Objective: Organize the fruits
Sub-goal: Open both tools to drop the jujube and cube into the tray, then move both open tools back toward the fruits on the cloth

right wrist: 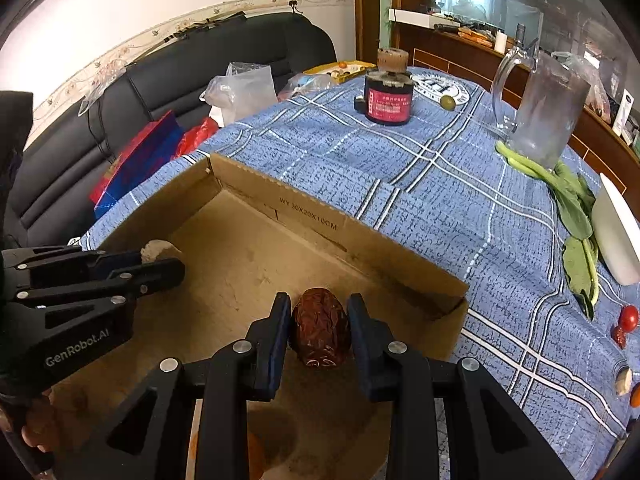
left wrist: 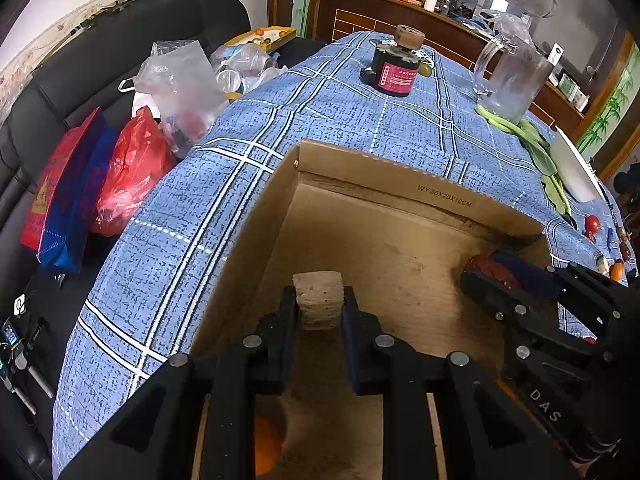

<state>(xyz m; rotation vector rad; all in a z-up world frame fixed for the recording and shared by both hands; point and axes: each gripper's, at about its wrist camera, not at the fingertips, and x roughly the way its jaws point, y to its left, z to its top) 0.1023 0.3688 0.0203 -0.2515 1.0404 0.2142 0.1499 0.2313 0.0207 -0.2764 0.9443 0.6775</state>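
An open cardboard box (left wrist: 400,176) lies on the blue checked tablecloth. My left gripper (left wrist: 319,294) hangs over the box's left part, shut on a pale beige chunk (left wrist: 320,304) with small holes. My right gripper (right wrist: 318,302) is over the box's right part, near its far wall, shut on a wrinkled dark red date (right wrist: 320,326). Each wrist view shows the other tool: the right gripper (left wrist: 476,276) with the date (left wrist: 490,270), the left gripper (right wrist: 176,264) with the chunk (right wrist: 158,250). An orange fruit (left wrist: 266,446) lies in the box under the jaws.
A black jar with a red label (left wrist: 394,66), a glass pitcher (left wrist: 516,76), green leafy stalks (left wrist: 532,140) and a white board (left wrist: 576,172) stand beyond the box. Small fruits, one a cherry tomato (right wrist: 629,317), lie at the table's right edge. Plastic bags (left wrist: 132,176) fill the black sofa on the left.
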